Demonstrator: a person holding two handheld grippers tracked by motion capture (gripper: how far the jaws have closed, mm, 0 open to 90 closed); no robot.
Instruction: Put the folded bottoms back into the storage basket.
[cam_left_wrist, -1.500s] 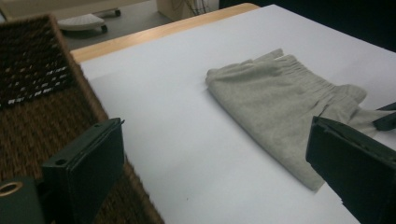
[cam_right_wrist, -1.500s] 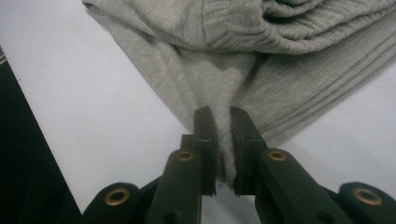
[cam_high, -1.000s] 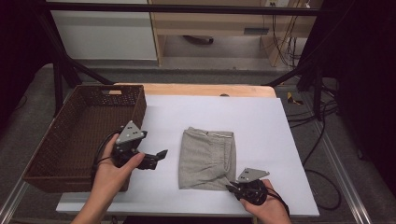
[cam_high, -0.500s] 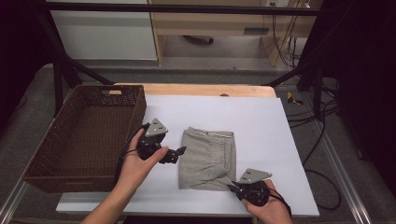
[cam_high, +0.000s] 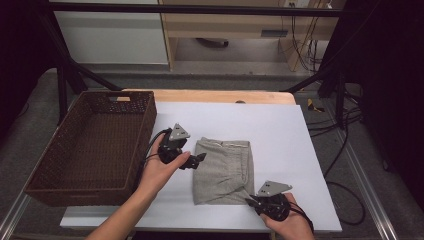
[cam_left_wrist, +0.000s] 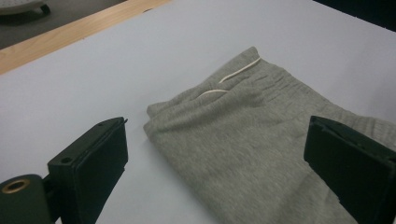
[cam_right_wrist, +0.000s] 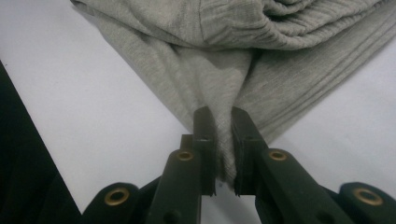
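Since a second ago the left gripper (cam_high: 199, 159) has come right, fingers apart at the near-left edge of the folded grey garment (cam_high: 225, 170) mid-bench; the right gripper (cam_high: 251, 201) pins its near-right corner, likely anchoring it. White bench (cam_high: 280, 130), wicker basket (cam_high: 95, 145) left, dark room beyond.

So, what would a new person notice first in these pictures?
First, the folded grey garment in the middle of the white table. The right gripper has its jaws shut on the garment's near corner, while the left gripper hangs open at its left edge. A brown wicker basket stands at the left.
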